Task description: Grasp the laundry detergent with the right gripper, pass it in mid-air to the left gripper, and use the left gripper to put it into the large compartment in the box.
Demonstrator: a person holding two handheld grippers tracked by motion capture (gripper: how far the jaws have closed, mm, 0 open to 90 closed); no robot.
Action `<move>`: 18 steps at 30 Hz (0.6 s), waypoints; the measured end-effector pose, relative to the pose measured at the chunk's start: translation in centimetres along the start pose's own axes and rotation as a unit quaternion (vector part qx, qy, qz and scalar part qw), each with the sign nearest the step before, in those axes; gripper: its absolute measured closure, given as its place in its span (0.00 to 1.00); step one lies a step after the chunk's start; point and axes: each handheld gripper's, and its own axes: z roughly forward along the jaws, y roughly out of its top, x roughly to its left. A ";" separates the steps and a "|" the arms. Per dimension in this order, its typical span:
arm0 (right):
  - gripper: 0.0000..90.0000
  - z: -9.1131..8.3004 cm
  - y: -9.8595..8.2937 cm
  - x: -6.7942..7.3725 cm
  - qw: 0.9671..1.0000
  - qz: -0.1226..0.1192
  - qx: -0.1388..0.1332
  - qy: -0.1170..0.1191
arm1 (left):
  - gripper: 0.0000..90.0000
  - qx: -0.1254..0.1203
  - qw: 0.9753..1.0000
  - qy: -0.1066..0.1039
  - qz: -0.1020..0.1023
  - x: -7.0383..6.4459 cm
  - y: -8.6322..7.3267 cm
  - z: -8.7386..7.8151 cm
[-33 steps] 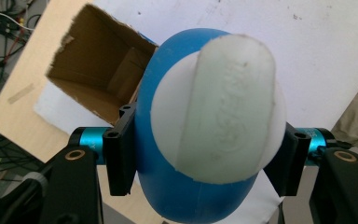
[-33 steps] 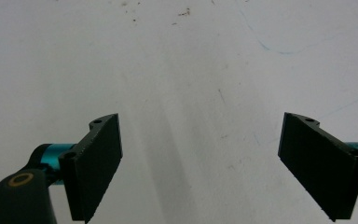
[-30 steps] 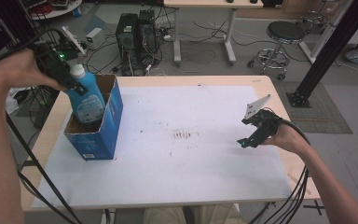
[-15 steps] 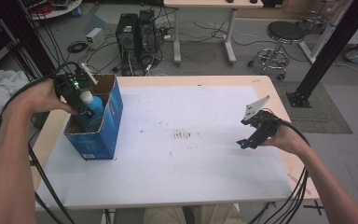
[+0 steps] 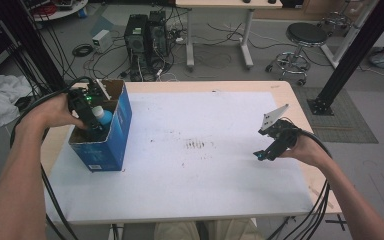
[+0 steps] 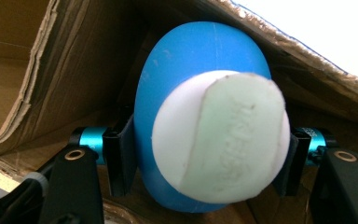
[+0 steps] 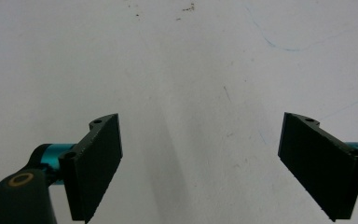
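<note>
Item: blue bottle with white cap, standing inside the blue cardboard box. In the high view the box sits at about 9 o'clock on the worktop, near its left edge, open side up; the cap and upper shoulder of the bottle show above the box rim.

Left claw: lowered into the box, held by the person's left hand. In the left gripper view its two black jaws sit against the bottle's body at 9 and 3 o'clock, pressed to the blue plastic on either side just behind the cap; the claw is closed onto the bottle. Brown inner walls of the box surround the bottle, with a torn flap edge at 1 o'clock.

Right claw: at about 3 o'clock on the worktop, well apart from the box, held by the person's right hand, with a grey three-cornered plate on top. In the right gripper view its jaws stand wide apart with nothing between them, above bare white surface marked with faint specks and pen lines.

Beyond the worktop, at 12 o'clock: computer towers, loose cables, a round stool.
</note>
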 end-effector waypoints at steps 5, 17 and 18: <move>0.14 0.2 0.1 0.2 1.000 -0.003 0.001 0.002 | 0.42 -0.001 1.000 0.001 0.001 -0.1 -0.1 0.0; 0.14 0.4 -0.2 0.2 1.000 -0.003 -0.001 0.002 | 0.41 0.005 1.000 0.005 0.004 -0.3 -0.1 0.0; 0.14 0.4 -0.2 0.3 1.000 -0.002 0.000 0.002 | 0.41 0.005 1.000 0.005 0.004 -0.3 -0.1 0.0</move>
